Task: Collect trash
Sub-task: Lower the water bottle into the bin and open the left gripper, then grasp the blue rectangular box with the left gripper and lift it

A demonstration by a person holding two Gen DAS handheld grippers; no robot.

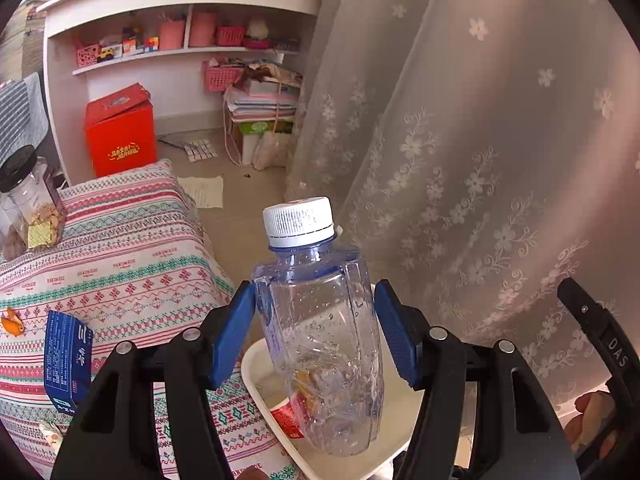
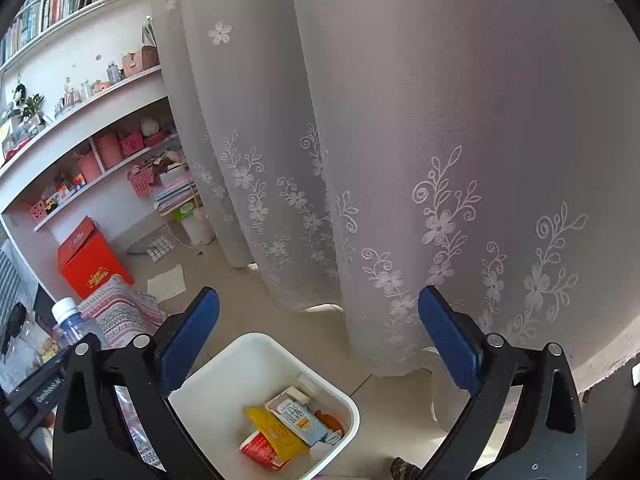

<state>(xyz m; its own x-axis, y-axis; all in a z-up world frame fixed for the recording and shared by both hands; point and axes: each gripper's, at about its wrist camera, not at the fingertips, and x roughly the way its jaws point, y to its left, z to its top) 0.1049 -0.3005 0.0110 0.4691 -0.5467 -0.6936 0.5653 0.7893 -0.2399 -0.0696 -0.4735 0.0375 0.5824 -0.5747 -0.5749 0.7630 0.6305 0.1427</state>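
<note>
Left gripper [image 1: 316,328] clamps bottle [image 1: 320,320], hiding bin [image 1: 256,364]; right gripper [image 2: 320,336] gapes empty.

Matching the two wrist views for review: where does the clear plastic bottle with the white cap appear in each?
Left wrist: plastic bottle at centre, between the left gripper's blue pads, above the white bin.
Right wrist: bottle at the far left edge, beside the patterned cushion.
Shared landmark: red box.

Both wrist cameras look forward and down along their fingers, close above the white bin [image 2: 264,396] beside the curtain [image 2: 400,120]. They share the bin [image 1: 394,432], curtain, shelves [image 1: 180,52] and probably the bottle [image 1: 320,340].
</note>
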